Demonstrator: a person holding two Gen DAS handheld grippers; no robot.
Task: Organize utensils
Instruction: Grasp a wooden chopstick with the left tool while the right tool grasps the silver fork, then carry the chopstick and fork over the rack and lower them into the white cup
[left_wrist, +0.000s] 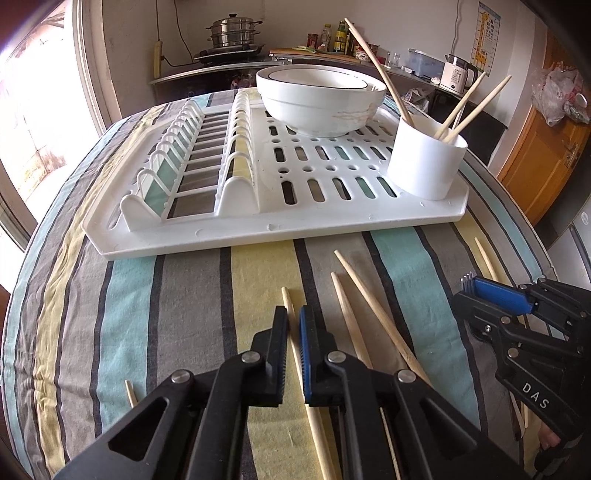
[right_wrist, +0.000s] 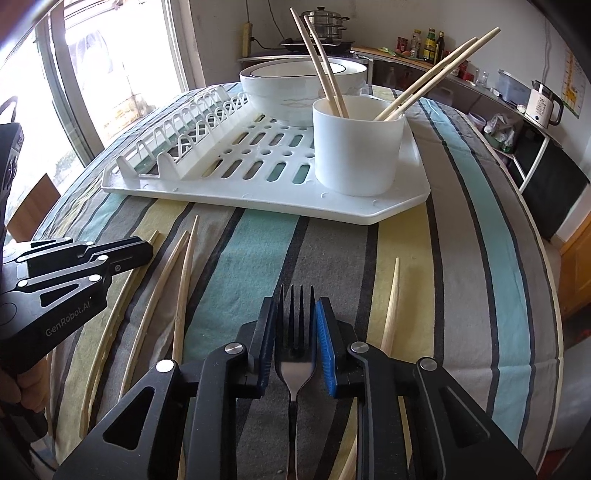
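The left claw (left_wrist: 293, 325) pinches a chopstick (left_wrist: 291, 314) lying on the striped worktop (left_wrist: 184, 295); the right claw (right_wrist: 295, 314) pinches a fork (right_wrist: 295, 354). Ahead of both, past bare cloth, stands the rack's (right_wrist: 258, 199) near edge.

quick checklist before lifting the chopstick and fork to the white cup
1. Left gripper shut on the chopstick: ok.
2. Right gripper pads pressing the fork: cannot tell, slight gaps show.
3. White cup upright on the drying rack: ok.
4. Room in the cup beside the chopsticks already inside: ok.
5. Grippers apart from each other: ok.
6. Fork and chopstick off the tablecloth: not ok.
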